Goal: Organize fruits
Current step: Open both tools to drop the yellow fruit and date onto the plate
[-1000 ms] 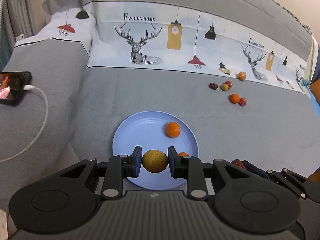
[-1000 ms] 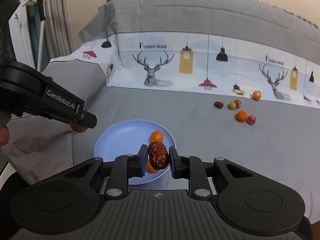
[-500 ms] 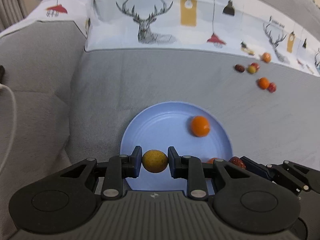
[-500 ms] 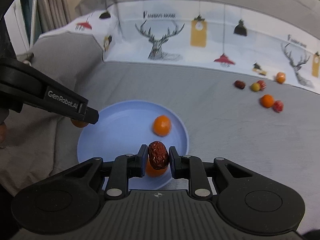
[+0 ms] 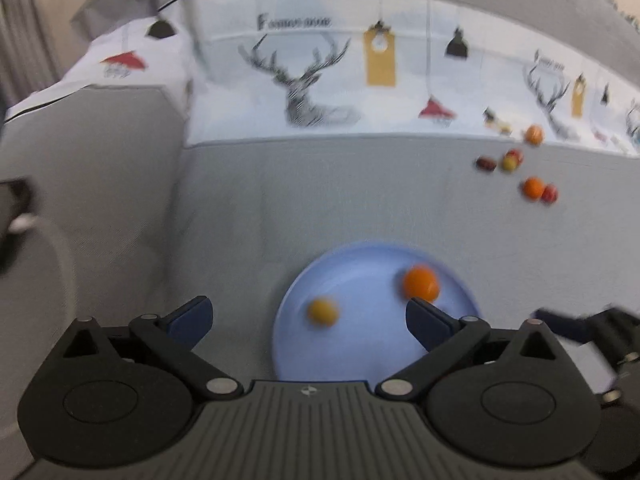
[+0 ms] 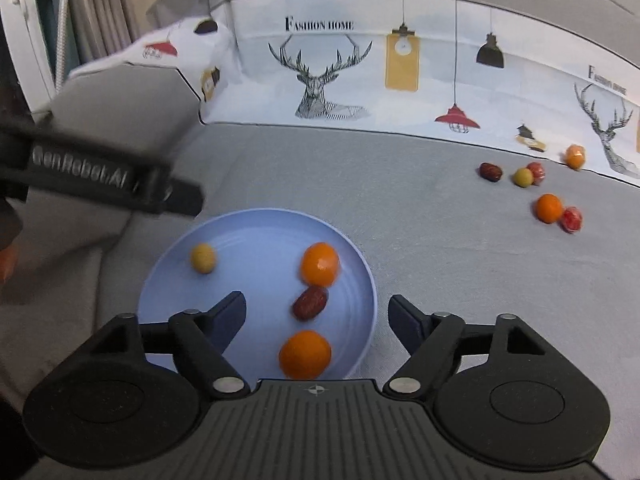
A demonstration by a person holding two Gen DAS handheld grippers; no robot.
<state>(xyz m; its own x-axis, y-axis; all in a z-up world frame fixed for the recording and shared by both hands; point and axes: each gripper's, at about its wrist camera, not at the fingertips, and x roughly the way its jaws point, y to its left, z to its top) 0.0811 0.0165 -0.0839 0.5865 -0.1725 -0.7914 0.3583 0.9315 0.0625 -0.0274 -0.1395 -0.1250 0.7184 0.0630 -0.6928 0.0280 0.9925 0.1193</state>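
Grey bedspread [image 6: 420,240] with a deer-print sheet [image 6: 400,80] behind carried everything. Blue plate [image 6: 360,264] sat on it, holding four pieces: yellow-green fruit [image 6: 203,258], two oranges [image 6: 319,263] [image 6: 305,354], and a red date [image 6: 310,303] between the oranges. Six pieces were left loose on the bed, well apart from the plate at far right: a dark date [image 6: 490,171], a yellow-green one [image 6: 523,177], two red ones [image 6: 536,171] [image 6: 571,219], two orange ones [image 6: 549,208] [image 6: 575,156]. So, by my count, under half done. Left claw [image 5: 308,318] and right claw [image 6: 316,316] were both spread wide, empty, over the plate's near side. Left-wrist view was motion-blurred.
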